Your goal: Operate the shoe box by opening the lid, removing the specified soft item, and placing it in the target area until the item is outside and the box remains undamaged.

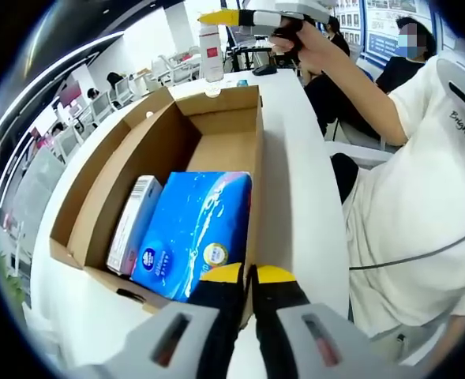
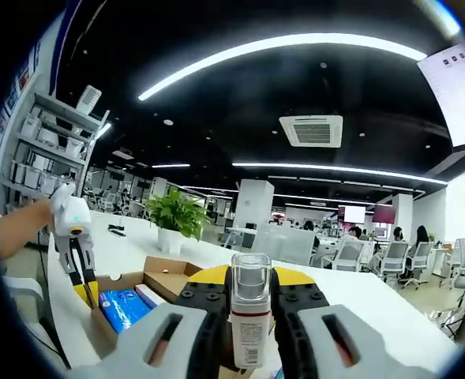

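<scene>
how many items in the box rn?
2: blue tissue pack by the near-right wall, white carton beside it on its left. Box floor beyond looks bare; nothing else seen.

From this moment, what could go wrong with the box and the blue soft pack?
1. The left gripper is shut on the cardboard box's near wall beside the blue soft pack; pulling could tear it.
2. The right gripper holds a small bottle, so it cannot help yet.
3. The white carton lies against the pack and may drag along.
</scene>
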